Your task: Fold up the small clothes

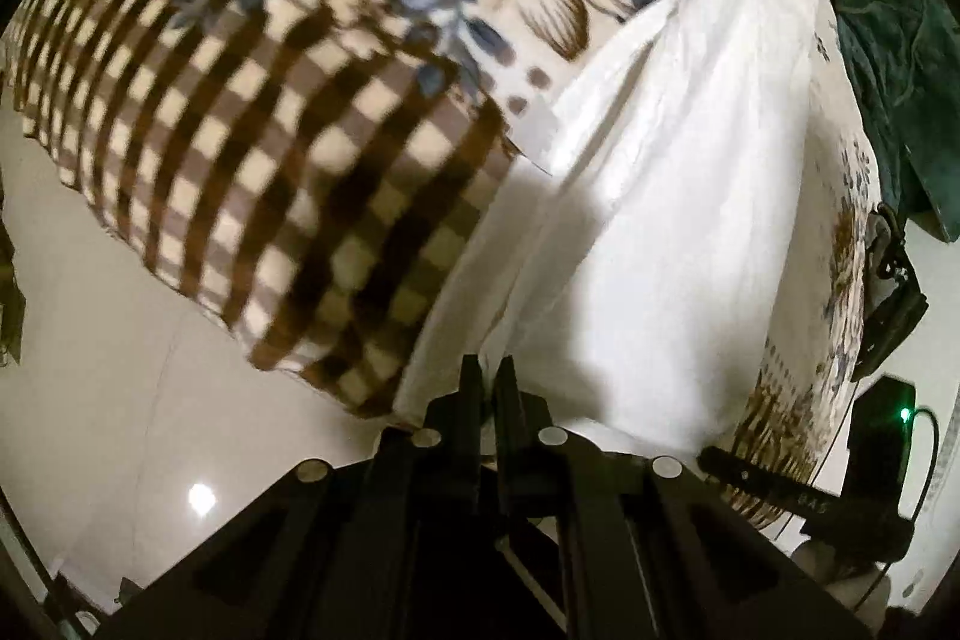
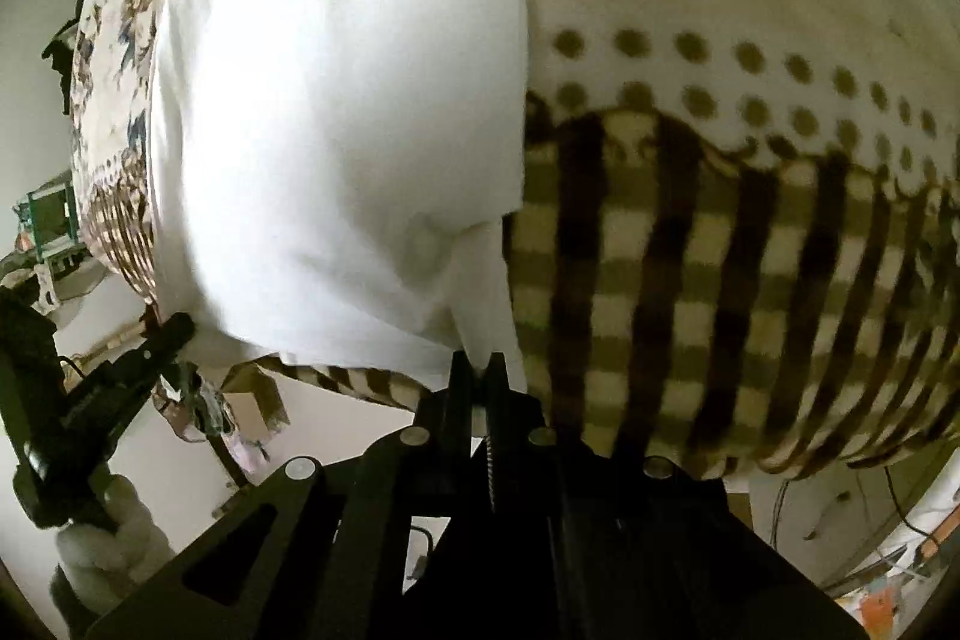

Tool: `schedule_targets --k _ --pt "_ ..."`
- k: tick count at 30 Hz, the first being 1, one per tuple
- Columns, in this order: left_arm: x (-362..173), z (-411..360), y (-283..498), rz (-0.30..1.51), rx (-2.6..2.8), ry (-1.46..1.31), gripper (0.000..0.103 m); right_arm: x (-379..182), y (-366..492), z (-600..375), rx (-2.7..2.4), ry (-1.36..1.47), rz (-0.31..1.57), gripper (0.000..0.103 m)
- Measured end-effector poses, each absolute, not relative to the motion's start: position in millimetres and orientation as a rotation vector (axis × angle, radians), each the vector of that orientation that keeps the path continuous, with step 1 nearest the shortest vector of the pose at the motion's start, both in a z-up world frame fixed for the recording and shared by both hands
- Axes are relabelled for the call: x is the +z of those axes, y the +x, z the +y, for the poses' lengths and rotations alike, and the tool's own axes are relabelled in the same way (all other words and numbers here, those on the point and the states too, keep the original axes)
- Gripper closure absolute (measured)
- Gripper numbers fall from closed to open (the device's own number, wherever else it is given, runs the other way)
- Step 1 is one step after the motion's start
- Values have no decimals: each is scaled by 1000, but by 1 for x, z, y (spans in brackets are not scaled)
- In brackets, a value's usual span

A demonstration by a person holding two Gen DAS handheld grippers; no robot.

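A white garment lies stretched across a bed blanket with brown checks and flowers. My left gripper is shut on the garment's near edge at the bed's side. In the right wrist view the same white garment fills the upper left, and my right gripper is shut on a pinched fold of its near corner. The left gripper shows at the far left of the right wrist view, at the garment's other near corner. The right gripper's tip shows at lower right of the left wrist view.
The checked and dotted blanket hangs over the bed's edge. A dark green cloth lies at the far right of the bed. A glossy white floor is below. Cardboard boxes and clutter sit on the floor beyond.
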State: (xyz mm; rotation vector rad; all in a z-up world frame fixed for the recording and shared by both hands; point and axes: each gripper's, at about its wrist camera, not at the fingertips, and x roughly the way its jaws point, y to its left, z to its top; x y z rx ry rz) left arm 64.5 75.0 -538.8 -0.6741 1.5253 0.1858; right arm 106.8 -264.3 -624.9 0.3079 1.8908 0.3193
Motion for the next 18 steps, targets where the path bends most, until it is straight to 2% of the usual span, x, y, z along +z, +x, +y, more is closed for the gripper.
schedule_targets --k 10,13,16,17,18 --pt "-579 69 68 1626 159 -539 100 -643 82 -247 349 211 1923 99" --pt "-579 63 66 1630 133 -541 96 -645 81 -250 379 223 1939 99" --pt "-571 63 63 1634 126 -607 90 -642 94 -254 417 284 1945 87" --pt "-567 67 62 1631 129 -619 83 -639 100 -255 428 298 1941 73" --pt "-560 71 61 1621 133 -631 80 -635 103 -261 434 312 1937 66"
